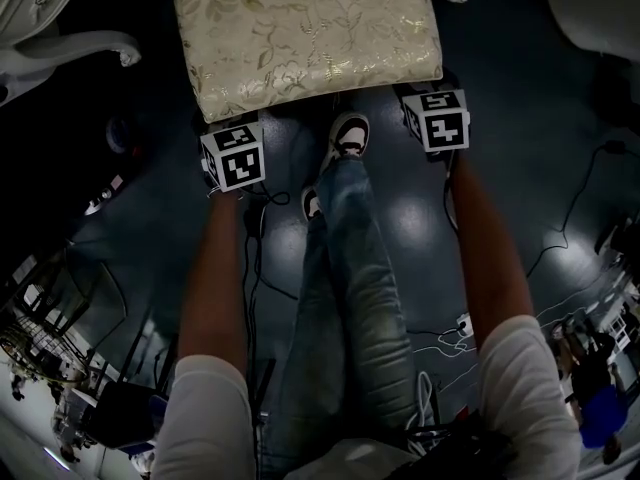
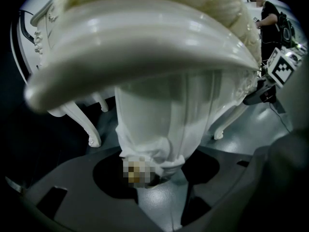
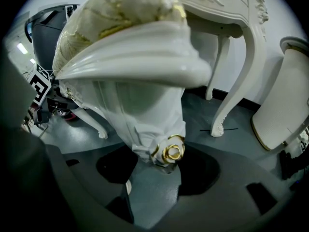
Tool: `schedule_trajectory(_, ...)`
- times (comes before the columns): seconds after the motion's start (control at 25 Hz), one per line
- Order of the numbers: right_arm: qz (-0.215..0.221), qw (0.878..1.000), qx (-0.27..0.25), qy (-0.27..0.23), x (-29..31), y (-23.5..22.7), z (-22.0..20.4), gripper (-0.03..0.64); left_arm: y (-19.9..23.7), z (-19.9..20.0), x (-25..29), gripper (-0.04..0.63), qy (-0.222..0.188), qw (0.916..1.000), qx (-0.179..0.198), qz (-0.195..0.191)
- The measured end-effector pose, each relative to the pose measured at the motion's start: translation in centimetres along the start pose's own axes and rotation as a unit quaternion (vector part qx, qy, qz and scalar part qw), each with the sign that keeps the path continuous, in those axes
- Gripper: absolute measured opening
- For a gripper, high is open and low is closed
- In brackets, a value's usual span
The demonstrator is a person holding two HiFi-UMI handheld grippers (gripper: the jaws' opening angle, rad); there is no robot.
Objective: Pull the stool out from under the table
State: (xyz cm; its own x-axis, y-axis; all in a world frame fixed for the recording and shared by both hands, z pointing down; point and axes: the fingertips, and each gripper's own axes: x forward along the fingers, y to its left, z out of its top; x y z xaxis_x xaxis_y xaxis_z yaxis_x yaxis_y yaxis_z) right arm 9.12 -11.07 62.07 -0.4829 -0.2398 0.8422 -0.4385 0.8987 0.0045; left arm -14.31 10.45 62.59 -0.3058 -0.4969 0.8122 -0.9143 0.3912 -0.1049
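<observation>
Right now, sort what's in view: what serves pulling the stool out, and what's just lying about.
For the job: stool; table; left gripper; right gripper.
Lying about: floor cables; clutter at the room's edge.

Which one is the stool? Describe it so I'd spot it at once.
Start from the dark floor ahead of the person's shoe. The stool stands just beyond it. Its pale cushion with a gold leaf pattern sets it apart from the white furniture on either side.
</observation>
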Motion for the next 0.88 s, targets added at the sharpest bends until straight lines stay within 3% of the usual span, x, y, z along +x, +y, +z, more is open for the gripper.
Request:
schedule_trajectory(0.4, 0.0, 1.0, 0.003, 0.012, -0.39, 0.13, 0.02, 0.242, -0.09, -0.15, -0.07, 0.272, -0.006, 0.9999, -0.008, -0.005)
schedule_trajectory(0.88, -0.001, 1.0, 0.017, 0.021, -0.38, 0.74, -0.45, 0.242, 0.48, 0.22, 0.22, 0.272, -0.007, 0.9999, 0.01, -0.009)
